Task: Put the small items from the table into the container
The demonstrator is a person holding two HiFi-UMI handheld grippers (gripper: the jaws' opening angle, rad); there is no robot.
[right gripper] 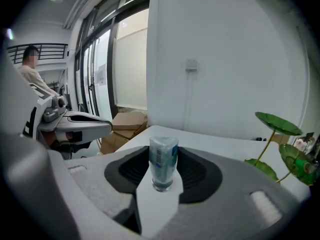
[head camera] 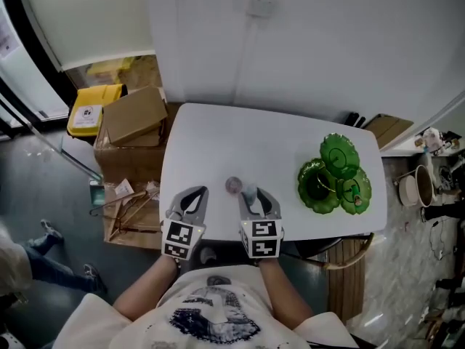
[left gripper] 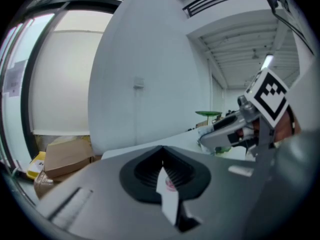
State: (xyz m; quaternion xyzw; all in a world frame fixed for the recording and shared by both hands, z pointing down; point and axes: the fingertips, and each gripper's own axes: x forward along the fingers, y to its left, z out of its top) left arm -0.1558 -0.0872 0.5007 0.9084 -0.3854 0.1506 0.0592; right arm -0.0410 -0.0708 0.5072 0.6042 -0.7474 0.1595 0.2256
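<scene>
Right claw [right gripper: 163, 156] is gripping a small labelled bottle [right gripper: 163, 165] upright, part-closed on it, ready for carrying to the green tiered dish [head camera: 336, 173], well apart. Left claw [left gripper: 163, 156], closed and empty, is hovering farther from that dish.

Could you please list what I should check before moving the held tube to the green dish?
1. Grip on the small tube: ok, upright between the right gripper's pads.
2. Left gripper free: ok, jaws together, nothing held.
3. Green tiered dish in place: ok, upright at the table's right end.
4. Way across the white table to it: ok, bare.
5. Table emptied: not ok, a round pink item lies just ahead of the grippers.
</scene>
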